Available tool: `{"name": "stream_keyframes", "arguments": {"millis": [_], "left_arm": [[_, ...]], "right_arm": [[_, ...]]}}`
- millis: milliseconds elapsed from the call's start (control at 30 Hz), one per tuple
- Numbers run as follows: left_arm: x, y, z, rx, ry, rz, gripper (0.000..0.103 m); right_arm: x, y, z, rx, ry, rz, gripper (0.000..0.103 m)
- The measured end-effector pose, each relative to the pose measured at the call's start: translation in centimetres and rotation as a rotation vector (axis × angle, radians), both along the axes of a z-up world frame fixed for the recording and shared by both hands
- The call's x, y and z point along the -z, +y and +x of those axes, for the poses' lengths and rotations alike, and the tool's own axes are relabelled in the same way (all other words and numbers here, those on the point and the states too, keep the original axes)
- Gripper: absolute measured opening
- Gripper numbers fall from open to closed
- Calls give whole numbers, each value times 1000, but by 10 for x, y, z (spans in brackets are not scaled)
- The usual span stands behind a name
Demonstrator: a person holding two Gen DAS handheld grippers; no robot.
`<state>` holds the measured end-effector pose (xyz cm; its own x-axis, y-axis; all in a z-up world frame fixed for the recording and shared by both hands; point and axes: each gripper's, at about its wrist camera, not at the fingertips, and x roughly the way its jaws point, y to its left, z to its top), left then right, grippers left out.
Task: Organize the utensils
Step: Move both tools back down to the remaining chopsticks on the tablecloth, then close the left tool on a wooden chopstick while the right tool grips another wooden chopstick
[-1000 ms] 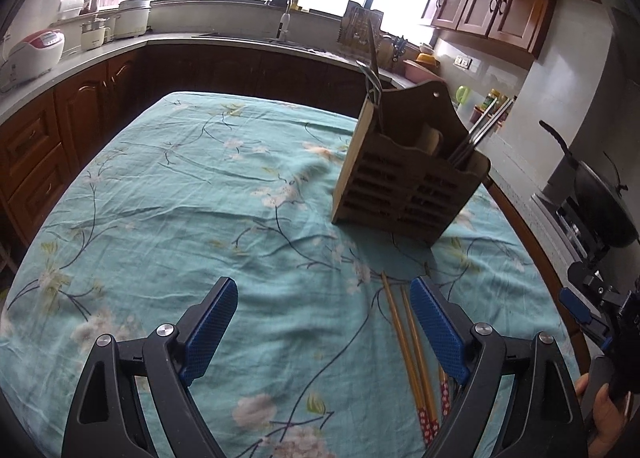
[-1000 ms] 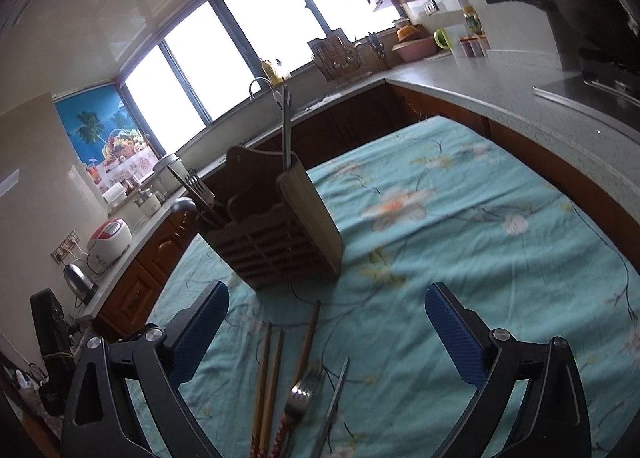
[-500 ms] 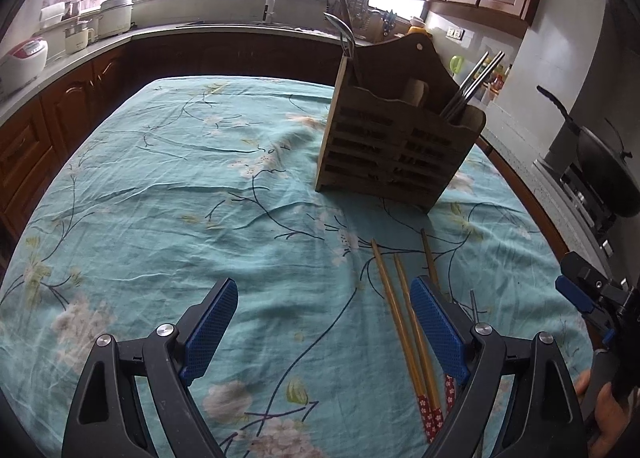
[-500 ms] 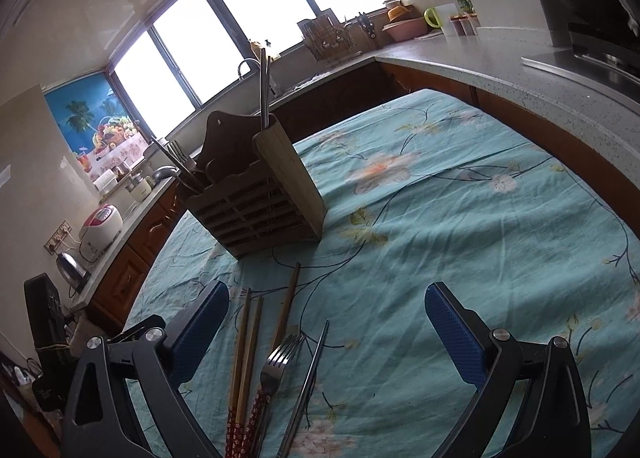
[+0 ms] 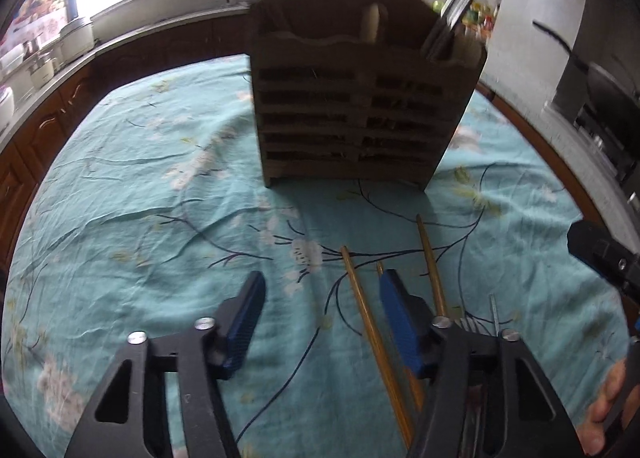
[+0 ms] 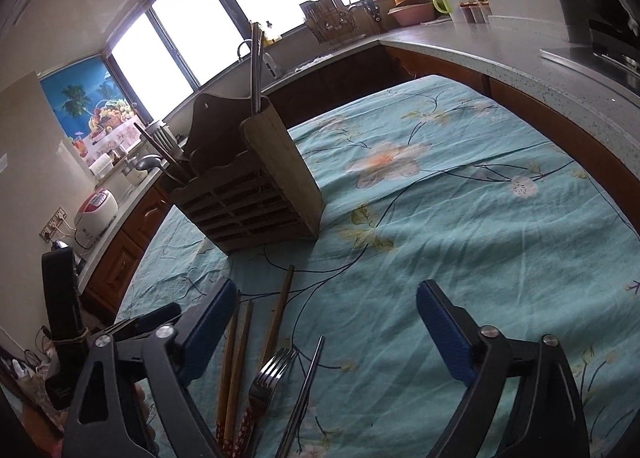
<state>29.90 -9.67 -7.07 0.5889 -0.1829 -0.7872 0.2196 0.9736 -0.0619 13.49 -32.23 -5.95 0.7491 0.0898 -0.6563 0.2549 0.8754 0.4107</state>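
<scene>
Both grippers are closing in on the wooden utensil holder [image 5: 362, 98], which is filling far more of the left wrist view than a second ago, and the loose utensils on the floral tablecloth [image 5: 140, 186] are now lying right under the jaws. Left gripper [image 5: 320, 322] is hanging with its jaws spread wide and gripping nothing, its right finger sitting over the bamboo chopsticks [image 5: 370, 322], one of which is showing between the fingers. Right gripper [image 6: 320, 332] is likewise released and empty, straddling the fork [image 6: 270, 376] and a thin metal utensil [image 6: 306, 386] whose kind I cannot tell, with its left finger just beside the chopsticks. That approach is suggesting a pick-up is about to begin, probably the chopsticks for the left side and the fork for the right. Nothing loose is lifted yet, while the holder is already carrying a few handles in its compartments. Room is looking generous to the left and far right of the cloth, but the near middle is crowded: the utensils are lying close together, almost touching, and the two grippers are working just beside each other, so they are likely risking a bump. Beyond the holder, the table edge is meeting the dark cabinets [image 5: 48, 126] and the counter [image 6: 520, 54].
</scene>
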Motion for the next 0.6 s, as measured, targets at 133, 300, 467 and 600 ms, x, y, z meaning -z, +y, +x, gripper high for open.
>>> {"name": "stream_keyframes", "arguments": {"millis": [133,300,467,600], "left_arm": [[18,-9,16,10,24,53,37],[22,-4,12,42,16,66,15],[25,21,8,55,53,3,11],[26,41,11,55,90,-82,11]], "right_arm": [[5,-1,12,-13,30,2,76],[11,8,33,-57,64,-10,65],[23,28,61,-136,128,-50,45],[34,46,83,-186,187,-117,33]]}}
